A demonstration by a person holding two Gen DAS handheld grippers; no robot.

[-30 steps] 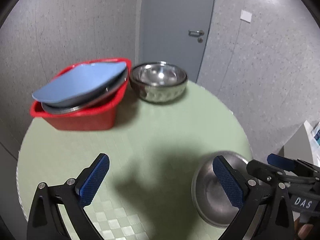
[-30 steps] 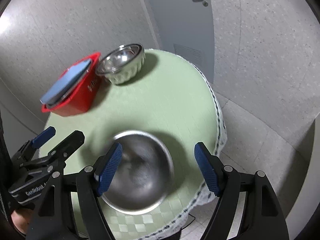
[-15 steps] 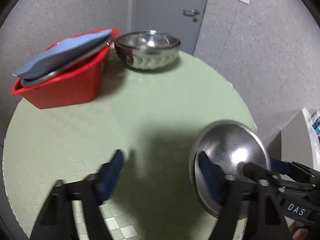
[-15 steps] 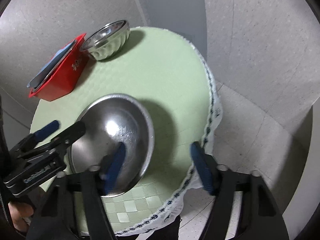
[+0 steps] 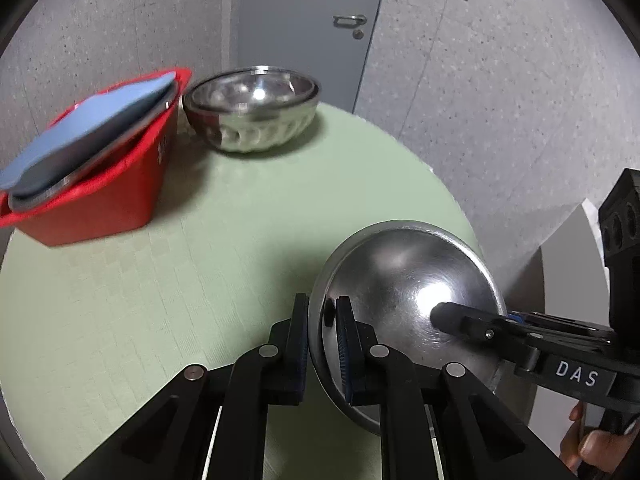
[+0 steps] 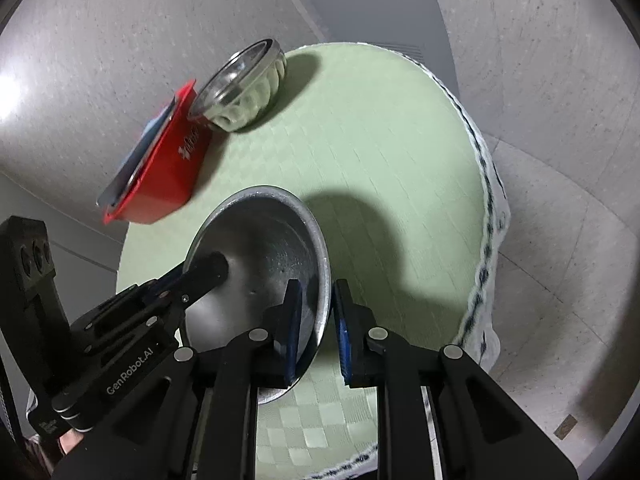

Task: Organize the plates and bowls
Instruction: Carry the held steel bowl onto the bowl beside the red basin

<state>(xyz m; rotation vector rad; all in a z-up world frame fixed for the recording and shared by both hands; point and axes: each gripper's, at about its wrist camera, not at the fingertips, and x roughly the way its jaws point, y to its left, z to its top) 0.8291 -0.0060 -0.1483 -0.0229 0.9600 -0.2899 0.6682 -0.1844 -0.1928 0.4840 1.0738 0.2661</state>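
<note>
Left wrist view: we are pinching the steel bowl (image 5: 404, 292), near right on the table (image 5: 200, 248), with left claw (image 5: 322, 340) and right claw (image 6: 316, 336) on opposite rims, sharing its weight.

**Metal, plastic and woven cloth**

Brushed metal with a soft sheen and fine scratches is being shown by the near bowl (image 5: 404, 280). A brighter, mirror-like polish is being shown by the far bowl (image 5: 256, 116), its outer wall dimpled. Smooth, faintly glossy red plastic is being presented by the tub (image 5: 100, 184); a matt blue plate (image 5: 88, 120) is being carried in it over a metal rim. The table (image 5: 200, 240) is being covered by matt pale green cloth, woven in small checks. Matt black plastic is being shown by both grippers, with ribbed blue pads (image 6: 342, 336).
</note>
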